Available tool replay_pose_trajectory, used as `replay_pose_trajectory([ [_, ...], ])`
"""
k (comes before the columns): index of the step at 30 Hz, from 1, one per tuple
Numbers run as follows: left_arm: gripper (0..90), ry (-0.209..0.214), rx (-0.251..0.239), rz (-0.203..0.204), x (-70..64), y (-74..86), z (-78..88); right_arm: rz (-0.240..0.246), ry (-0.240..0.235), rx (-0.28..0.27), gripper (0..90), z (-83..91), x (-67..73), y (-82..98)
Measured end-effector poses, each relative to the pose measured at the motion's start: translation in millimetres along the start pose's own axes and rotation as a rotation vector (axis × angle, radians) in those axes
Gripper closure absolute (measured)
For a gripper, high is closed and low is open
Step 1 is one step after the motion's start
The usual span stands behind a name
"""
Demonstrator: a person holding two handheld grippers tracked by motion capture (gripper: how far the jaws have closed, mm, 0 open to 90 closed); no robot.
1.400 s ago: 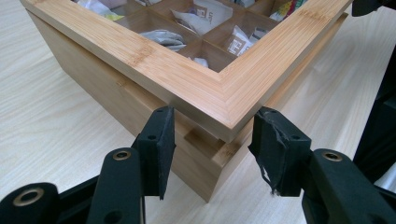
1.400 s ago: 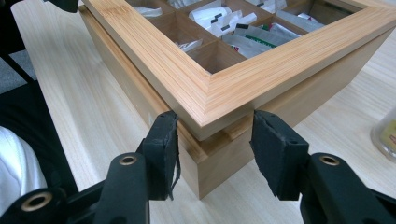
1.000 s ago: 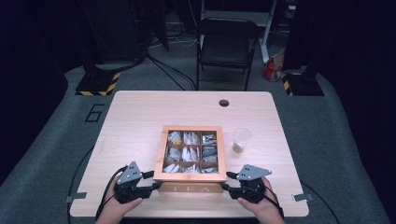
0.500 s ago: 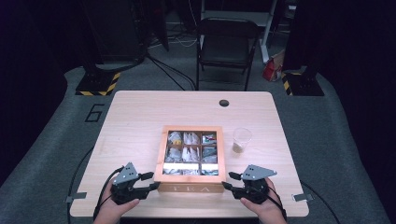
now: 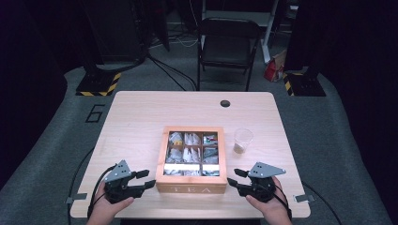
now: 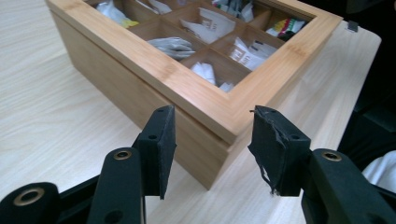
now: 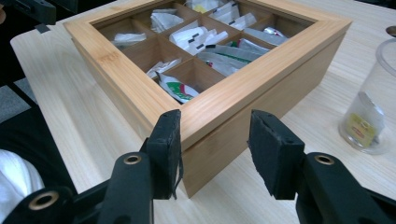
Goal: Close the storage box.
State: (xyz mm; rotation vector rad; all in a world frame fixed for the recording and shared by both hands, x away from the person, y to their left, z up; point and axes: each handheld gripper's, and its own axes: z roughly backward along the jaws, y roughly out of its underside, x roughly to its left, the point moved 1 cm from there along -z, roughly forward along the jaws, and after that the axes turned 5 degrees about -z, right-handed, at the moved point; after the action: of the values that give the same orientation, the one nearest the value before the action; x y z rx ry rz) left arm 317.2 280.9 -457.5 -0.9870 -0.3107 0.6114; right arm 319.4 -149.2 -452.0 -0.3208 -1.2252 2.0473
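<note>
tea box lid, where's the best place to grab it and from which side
Grip the square bamboo tea box's windowed lid at its two near corners, coming from the person's side. A seam under the overhanging lid frame shows there, and the left claw and right claw each already straddle a corner, jaws open. Lifting probably swings it open toward the far side.

Tea box (image 5: 191, 161) mid-table; cup (image 5: 243, 140) just right
</note>
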Motion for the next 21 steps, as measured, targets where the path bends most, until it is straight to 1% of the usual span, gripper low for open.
replay_pose_trajectory([
  [1, 49.7, -0.005, 0.006, 0.003, 2.6, -0.5, 1.5, -0.009, 0.003, 0.001, 52.9, 0.3, -0.5, 0.2],
  [4, 49.7, -0.031, -0.003, 0.021, 8.7, -0.7, 2.6, -0.014, 0.012, 0.005, 52.2, -0.1, -3.4, 0.5],
  [6, 49.7, -0.036, 0.000, 0.031, 12.1, -0.7, 3.7, -0.012, 0.018, 0.004, 51.5, -0.8, -5.2, 0.5],
  [7, 49.7, -0.046, -0.001, 0.033, 14.1, -0.3, 3.6, -0.015, 0.026, 0.003, 51.1, -0.9, -5.9, 0.4],
  [8, 49.7, -0.048, -0.005, 0.041, 15.2, -0.1, 3.1, -0.023, 0.030, 0.008, 51.1, -0.8, -6.7, 0.5],
  [9, 49.6, -0.047, 0.003, 0.044, 17.4, 0.0, 3.7, -0.022, 0.035, 0.007, 51.1, -1.0, -7.5, 0.5],
  [11, 49.5, -0.052, 0.002, 0.050, 20.0, 0.0, 3.6, -0.022, 0.041, 0.006, 50.7, -1.4, -9.5, 0.4],
  [15, 49.4, -0.069, -0.007, 0.057, 26.5, -1.4, 2.8, -0.016, 0.060, 0.012, 50.4, -2.0, -14.5, 0.4],
  [17, 49.2, -0.080, -0.015, 0.069, 29.6, -1.7, 1.4, -0.025, 0.076, 0.014, 49.4, -2.6, -17.6, 1.2],
  [19, 49.0, -0.088, -0.014, 0.073, 33.8, -1.6, -0.3, -0.023, 0.089, 0.014, 49.0, -3.1, -21.2, 2.0],
  [20, 48.9, -0.094, -0.012, 0.079, 35.6, -1.1, -1.7, -0.034, 0.093, 0.015, 48.8, -3.2, -22.4, 2.9],
  [21, 48.9, -0.094, -0.010, 0.080, 37.0, -0.8, -2.5, -0.031, 0.097, 0.014, 48.6, -3.3, -25.0, 3.9],
])
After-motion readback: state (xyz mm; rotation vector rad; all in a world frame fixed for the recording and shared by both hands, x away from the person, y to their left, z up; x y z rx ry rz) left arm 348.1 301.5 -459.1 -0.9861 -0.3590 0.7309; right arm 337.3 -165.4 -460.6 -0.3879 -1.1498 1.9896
